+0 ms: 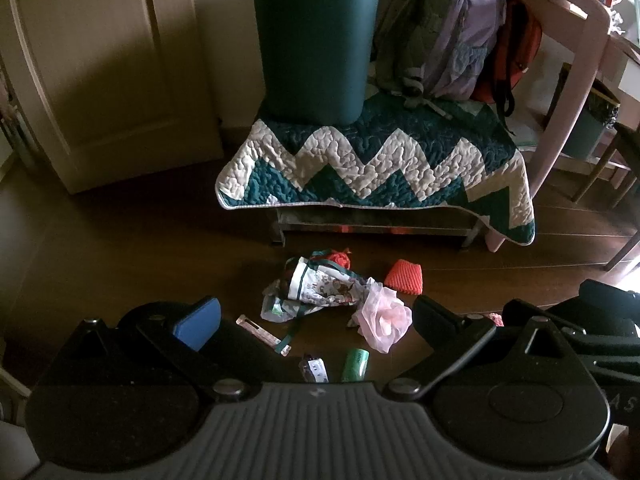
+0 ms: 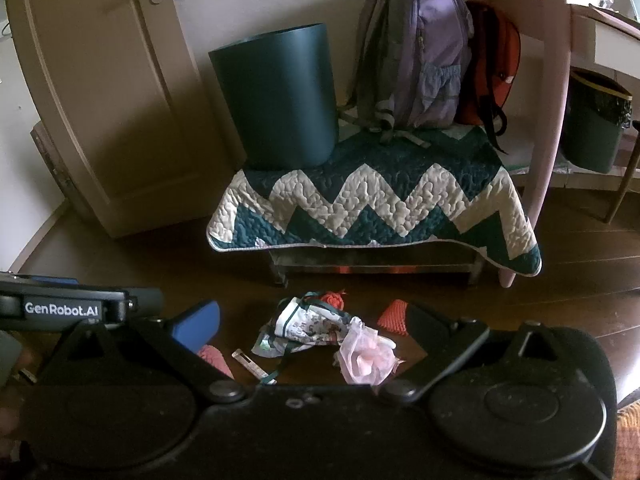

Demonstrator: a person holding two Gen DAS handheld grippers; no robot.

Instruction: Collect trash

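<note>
A dark wooden floor (image 1: 120, 248) runs up to a cream door (image 2: 100, 92). A low bench under a zigzag quilt (image 1: 380, 160) carries the dark green bin (image 1: 316, 48) and a purple backpack (image 1: 444, 32). On the floor before it lie the trash: crumpled wrapper (image 1: 320, 290), pink tissue (image 1: 386, 320), red foam net (image 1: 404, 277), green roll (image 1: 355, 364). The left gripper (image 1: 316, 320) and right gripper (image 2: 316, 324) hover spread wide, holding nothing. Small labels are illegible.

The left claw (image 1: 316, 320) was matte black, with a ribbed grey plate at its base, round pivot discs, triangular cut-outs and domed screws on angled links. One fingertip (image 1: 199, 323) carried a blue pad. The right claw (image 2: 316, 330) was black throughout, likewise blue-padded (image 2: 196, 321); beside it white lettering read "GenRobot.AI".
</note>
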